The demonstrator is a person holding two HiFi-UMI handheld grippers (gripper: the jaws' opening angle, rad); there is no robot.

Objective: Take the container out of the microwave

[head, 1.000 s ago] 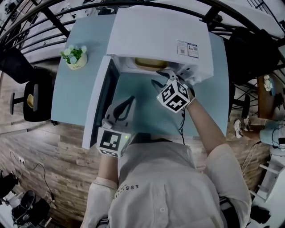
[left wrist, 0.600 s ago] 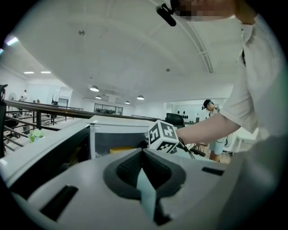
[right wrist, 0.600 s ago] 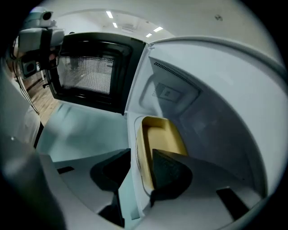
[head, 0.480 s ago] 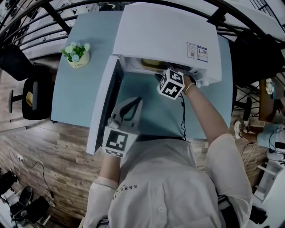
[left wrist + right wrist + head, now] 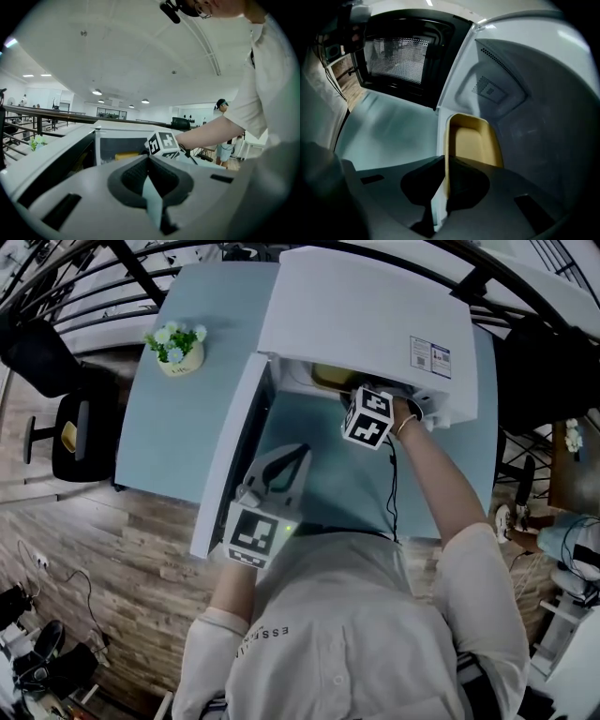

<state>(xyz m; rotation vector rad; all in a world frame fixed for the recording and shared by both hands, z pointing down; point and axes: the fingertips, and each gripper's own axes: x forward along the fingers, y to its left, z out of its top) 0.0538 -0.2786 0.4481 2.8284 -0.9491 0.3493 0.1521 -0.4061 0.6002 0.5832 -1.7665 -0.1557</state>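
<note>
The white microwave (image 5: 366,324) stands on the teal table (image 5: 173,432) with its door (image 5: 230,460) swung open to the left. A yellow container (image 5: 473,143) lies on the cavity floor, and its edge shows under the microwave's top (image 5: 330,377). My right gripper (image 5: 445,176) reaches steeply down into the cavity. Its jaws are closing, with the container's near rim clamped between the pads. In the head view only its marker cube (image 5: 369,417) shows. My left gripper (image 5: 302,451) hovers low over the table in front of the door, jaws shut on nothing.
A small pot of flowers (image 5: 178,348) sits at the table's far left corner. A dark chair (image 5: 70,432) stands left of the table, and black railings run behind it. The microwave's perforated door window (image 5: 396,61) faces the cavity.
My right gripper has gone forward and down into the microwave cavity, and its jaws have closed on the container's rim. The left gripper has hardly moved.
</note>
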